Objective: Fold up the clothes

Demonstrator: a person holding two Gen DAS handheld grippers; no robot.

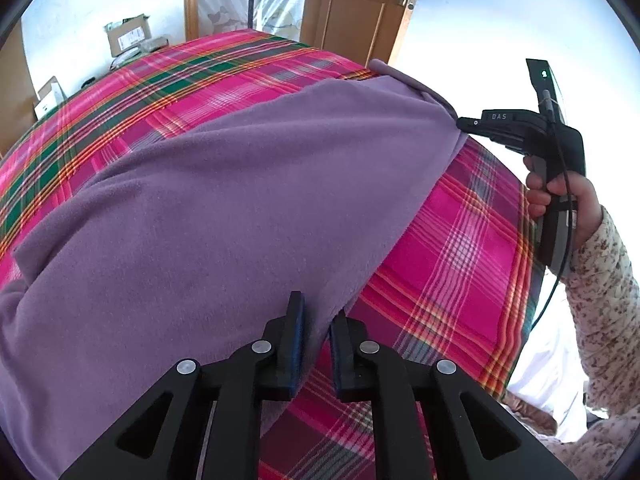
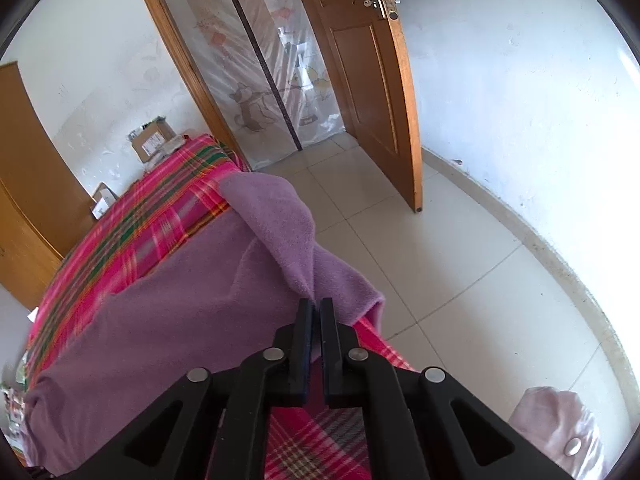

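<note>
A purple fleece garment (image 1: 224, 200) lies spread across a bed with a pink plaid cover (image 1: 452, 248). My left gripper (image 1: 318, 312) is at the garment's near edge, with a fold of fleece caught between its fingers. My right gripper (image 2: 316, 302) is shut on a corner of the purple garment (image 2: 180, 312), which rises in a peak (image 2: 276, 216) just ahead of the fingertips at the bed's edge. In the left wrist view the right gripper (image 1: 464, 123) pinches the far right corner, and a hand (image 1: 560, 196) holds it.
A tiled floor (image 2: 460, 280) lies right of the bed. Beyond it an open wooden door (image 2: 376, 92) stands beside a doorway hung with a plastic curtain (image 2: 264, 80). Cardboard boxes (image 2: 152, 142) sit past the bed's far end. A wooden cabinet (image 2: 24, 200) is on the left.
</note>
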